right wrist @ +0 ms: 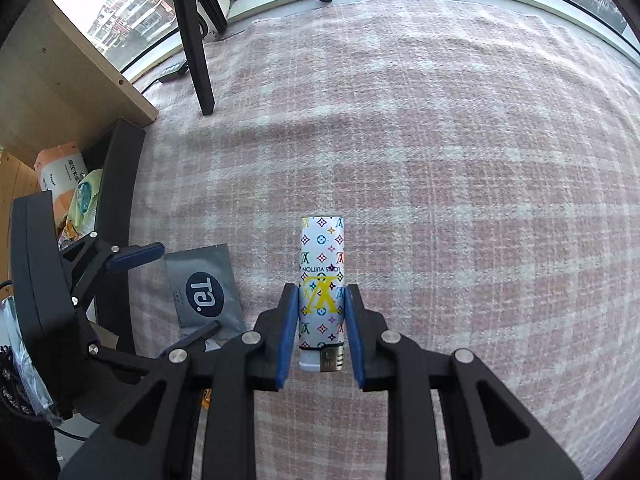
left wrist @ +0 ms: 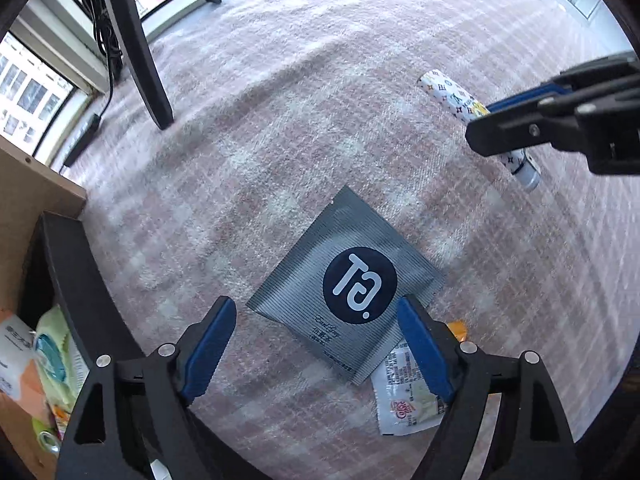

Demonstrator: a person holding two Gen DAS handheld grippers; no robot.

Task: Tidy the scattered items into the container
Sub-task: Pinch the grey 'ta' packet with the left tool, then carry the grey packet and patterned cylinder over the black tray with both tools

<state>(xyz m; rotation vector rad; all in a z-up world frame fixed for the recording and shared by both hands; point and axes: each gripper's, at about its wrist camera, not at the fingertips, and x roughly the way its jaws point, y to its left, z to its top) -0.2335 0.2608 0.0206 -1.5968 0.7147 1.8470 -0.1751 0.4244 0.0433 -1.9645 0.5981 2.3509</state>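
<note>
The left tongs (left wrist: pixel 316 344) point straight down over the pink checked blanket (left wrist: pixel 320 100), jaws spread wide, nothing in their grip. Right beneath them lies a grey tea sachet (left wrist: pixel 344 280) with a dark round logo, flat on the blanket between the two blue pads and touched by neither. Its lower corner overlaps a white sauce packet (left wrist: pixel 400 400), and a scrap of orange wrapper (left wrist: pixel 458 328) peeks out just beside the right-hand pad.

Over to the right tongs (right wrist: pixel 322 312): they are closed on a lighter (right wrist: pixel 322 276), white with a coloured monogram print, the pads pressed against both its sides near the metal end (the printed end sticks out forward, well past the fingertips). In the left wrist view the lighter sits up at the right, crossed by the black finger of those tongs.

The container (left wrist: pixel 76 280), a black-walled box, stands at the blanket's left edge beside a light wooden panel (left wrist: pixel 36 196). Already inside: a green wet-wipe pack (left wrist: pixel 56 356) and an orange-and-white tissue pack (right wrist: pixel 60 168), with smaller bits that are too cramped to name. A black chair leg (left wrist: pixel 140 60) stands on the blanket at the far side, with windows behind it.
</note>
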